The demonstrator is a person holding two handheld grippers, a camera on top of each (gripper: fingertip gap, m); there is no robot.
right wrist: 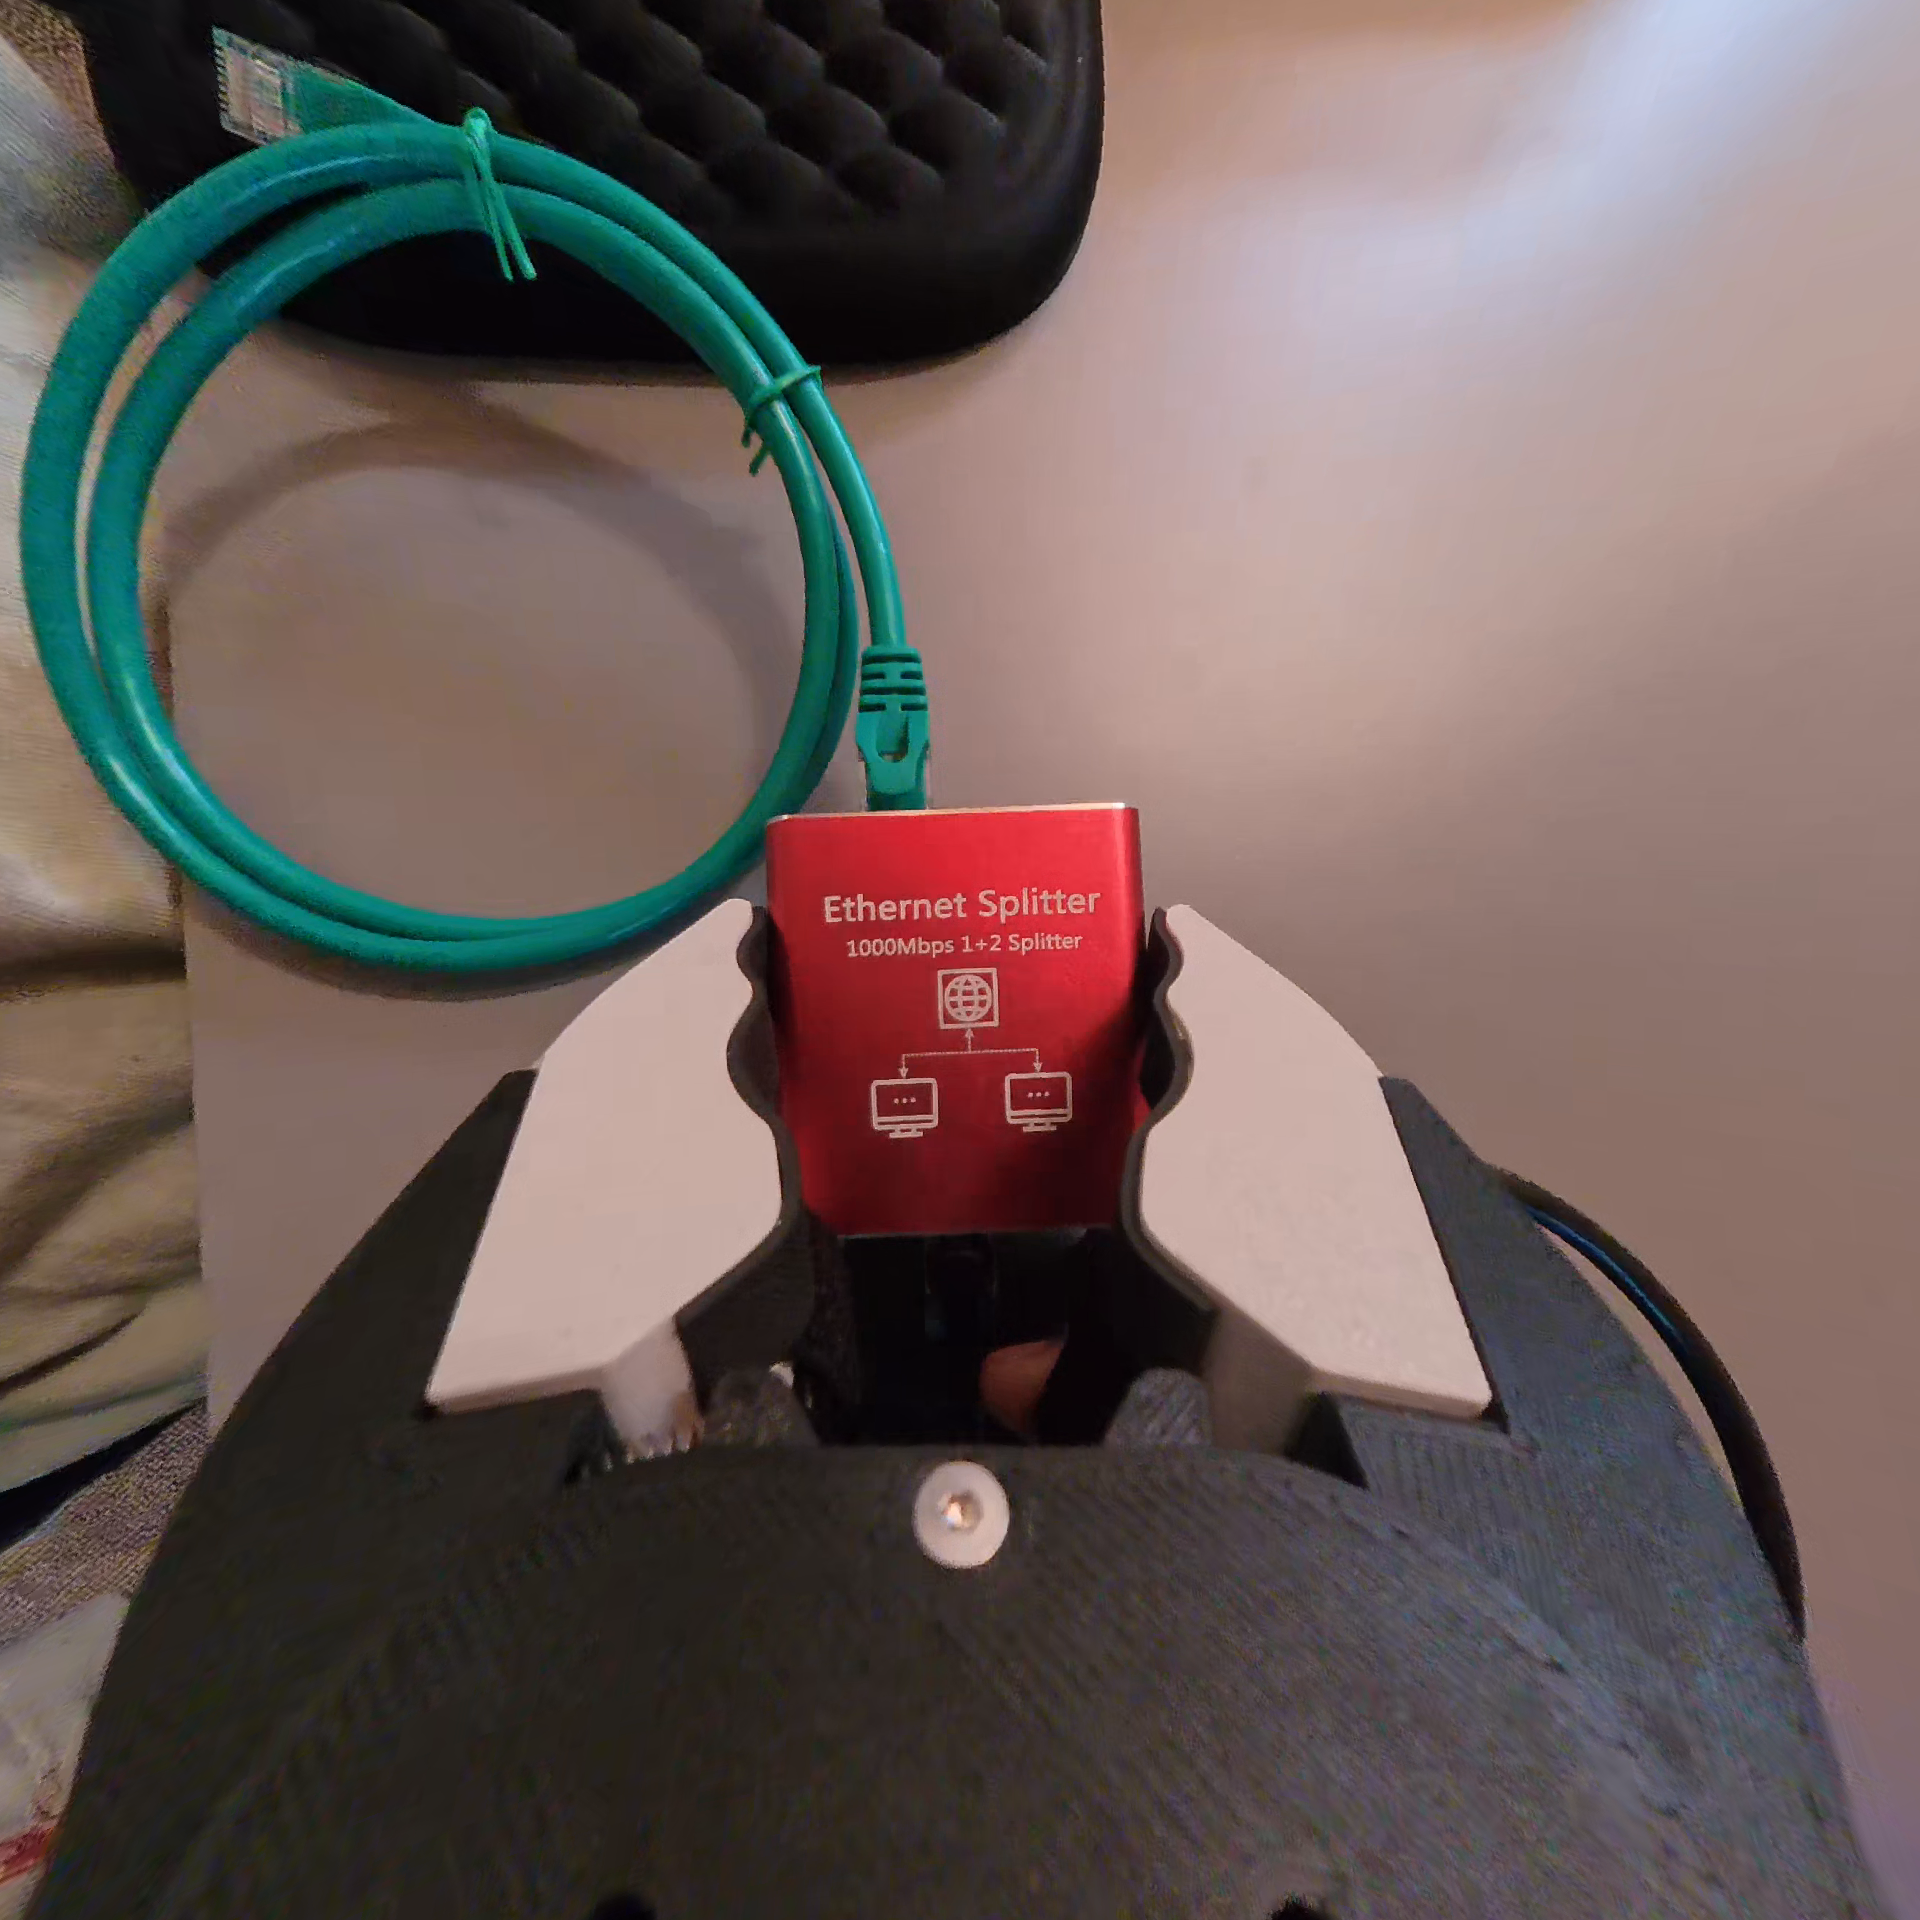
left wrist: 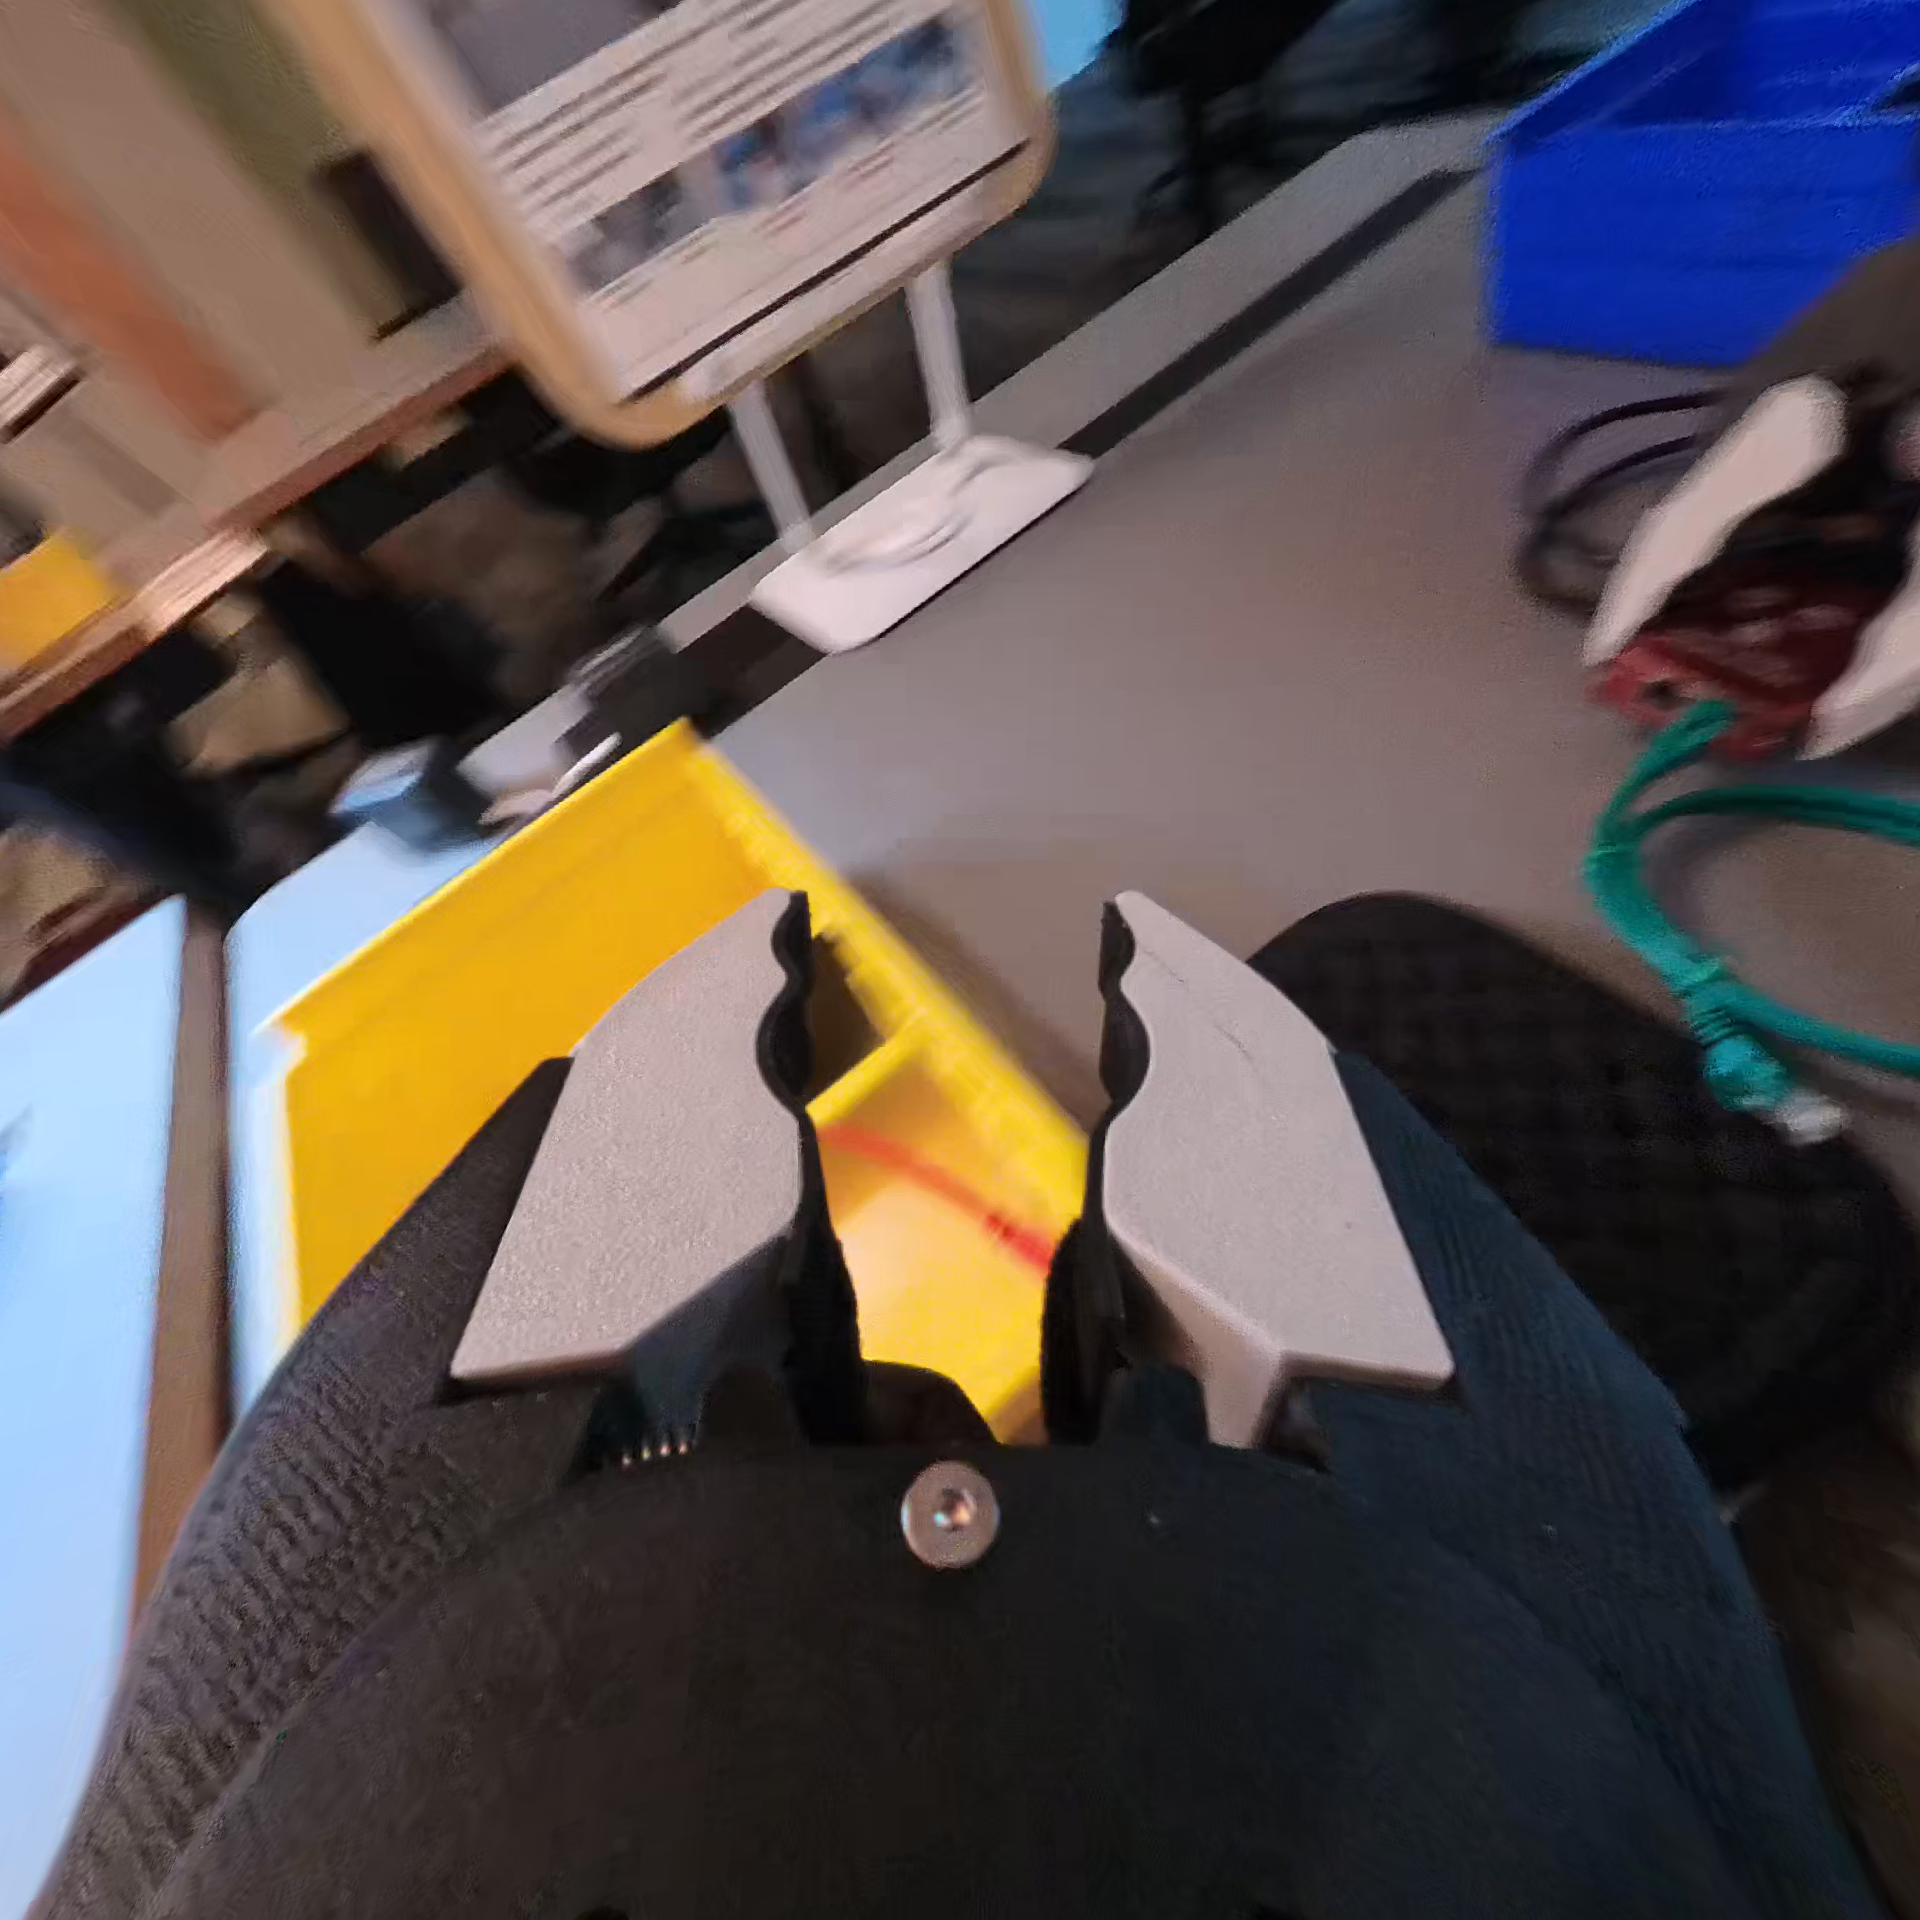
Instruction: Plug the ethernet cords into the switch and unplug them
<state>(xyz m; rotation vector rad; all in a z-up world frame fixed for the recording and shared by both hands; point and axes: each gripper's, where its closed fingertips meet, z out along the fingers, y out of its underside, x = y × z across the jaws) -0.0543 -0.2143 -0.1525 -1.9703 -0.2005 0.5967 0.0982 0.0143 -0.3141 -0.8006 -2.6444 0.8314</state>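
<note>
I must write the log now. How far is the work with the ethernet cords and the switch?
Done: one green cord end sits in the red switch. In hand: the right gripper clamps the switch; the left gripper is open and empty. Left: the cord's free plug, a red cord in the yellow bin, then unplugging.

Red switch [right wrist: 954, 1039] lies flat on table; coiled green ethernet cord [right wrist: 436, 540], tie-wrapped, plugged into its far end.
</note>
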